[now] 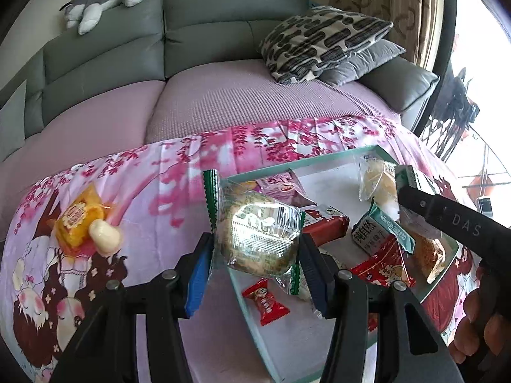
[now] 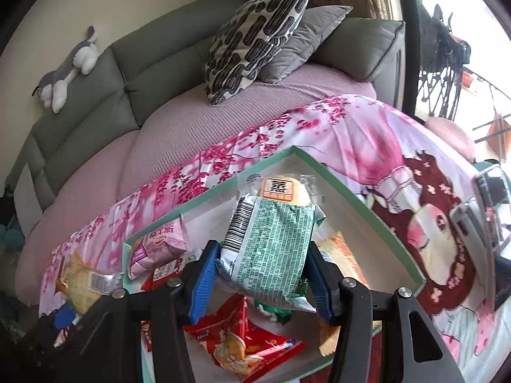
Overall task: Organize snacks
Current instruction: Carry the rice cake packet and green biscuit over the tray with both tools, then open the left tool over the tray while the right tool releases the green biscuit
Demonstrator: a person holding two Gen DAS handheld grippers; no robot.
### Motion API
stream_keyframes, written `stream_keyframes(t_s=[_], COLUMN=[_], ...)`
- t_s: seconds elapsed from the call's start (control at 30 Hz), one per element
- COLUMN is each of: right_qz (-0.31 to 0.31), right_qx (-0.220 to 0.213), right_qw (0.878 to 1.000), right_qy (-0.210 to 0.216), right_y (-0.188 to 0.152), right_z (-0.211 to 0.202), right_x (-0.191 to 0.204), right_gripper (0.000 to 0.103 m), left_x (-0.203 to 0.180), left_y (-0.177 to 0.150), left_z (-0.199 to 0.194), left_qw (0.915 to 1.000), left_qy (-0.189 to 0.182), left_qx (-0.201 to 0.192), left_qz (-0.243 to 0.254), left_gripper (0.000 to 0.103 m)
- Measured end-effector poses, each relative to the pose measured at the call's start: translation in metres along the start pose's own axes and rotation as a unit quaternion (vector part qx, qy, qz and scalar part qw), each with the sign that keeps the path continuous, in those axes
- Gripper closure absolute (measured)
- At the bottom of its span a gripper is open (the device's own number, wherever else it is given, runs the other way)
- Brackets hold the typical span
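Both wrist views look steeply down, close, sharing the tray (image 1: pixel 319 159) (image 2: pixel 367 204)

- The left gripper (image 1: pixel 255 249) points down at a slant, and its blue pads (image 1: pixel 199 274) press on a round cake in clear wrap (image 1: pixel 258 239).
- The right gripper (image 2: pixel 263 274) slants down the same way, clamped on a green snack packet (image 2: pixel 268 252).
- A hand (image 1: pixel 479 322) grips the right gripper's handle.

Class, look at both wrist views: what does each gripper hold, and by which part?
Left gripper: a clear-wrapped round pastry, clamped across its two sides. Right gripper: a green printed snack packet, pinched across its lower sides.
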State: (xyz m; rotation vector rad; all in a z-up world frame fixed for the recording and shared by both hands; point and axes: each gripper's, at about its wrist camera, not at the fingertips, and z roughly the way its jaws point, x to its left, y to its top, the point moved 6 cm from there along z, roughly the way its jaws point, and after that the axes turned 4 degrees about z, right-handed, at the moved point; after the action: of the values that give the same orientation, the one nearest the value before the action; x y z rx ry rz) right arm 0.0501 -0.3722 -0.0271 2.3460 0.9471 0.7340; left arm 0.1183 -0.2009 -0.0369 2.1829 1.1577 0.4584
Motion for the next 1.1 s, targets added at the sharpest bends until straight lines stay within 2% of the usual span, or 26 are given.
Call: stream_keyframes(t_s=[0.2, 0.53, 0.77, 0.87, 1.1], right_qz=[-0.009, -0.008, -0.013, -0.013, -0.014], right_qx=[0.001, 0.004, 0.005, 0.007, 0.012], right_qw=[1.000, 1.000, 1.000, 1.000, 1.000], right_qy=[0.001, -0.003, -0.003, -0.004, -0.003], right_y=[-0.001, -0.001, -0.002, -0.002, -0.002], right_z=[0.008, 0.012, 0.013, 0.013, 0.014], right_x=[0.005, 0.004, 0.007, 0.007, 0.008], right_gripper=[0.047, 0.047, 0.047, 0.046, 0.043], left_x=[-0.007, -0.001, -0.002, 0.002, 0.017], left_y=[0.003, 0.003, 0.006, 0.009, 0.015], left_z=[0.019, 0.033, 0.027, 0.022, 0.009], left_qw=[0.9999, 0.9999, 0.9997, 0.9994, 0.9988], left_qy=[-0.003, -0.003, -0.011, -0.016, -0.002], left_qx=[0.000, 0.005, 0.013, 0.013, 0.004], left_qz=[0.009, -0.013, -0.017, -0.027, -0.050], left_gripper=[0.048, 0.047, 0.040, 0.030, 0.027])
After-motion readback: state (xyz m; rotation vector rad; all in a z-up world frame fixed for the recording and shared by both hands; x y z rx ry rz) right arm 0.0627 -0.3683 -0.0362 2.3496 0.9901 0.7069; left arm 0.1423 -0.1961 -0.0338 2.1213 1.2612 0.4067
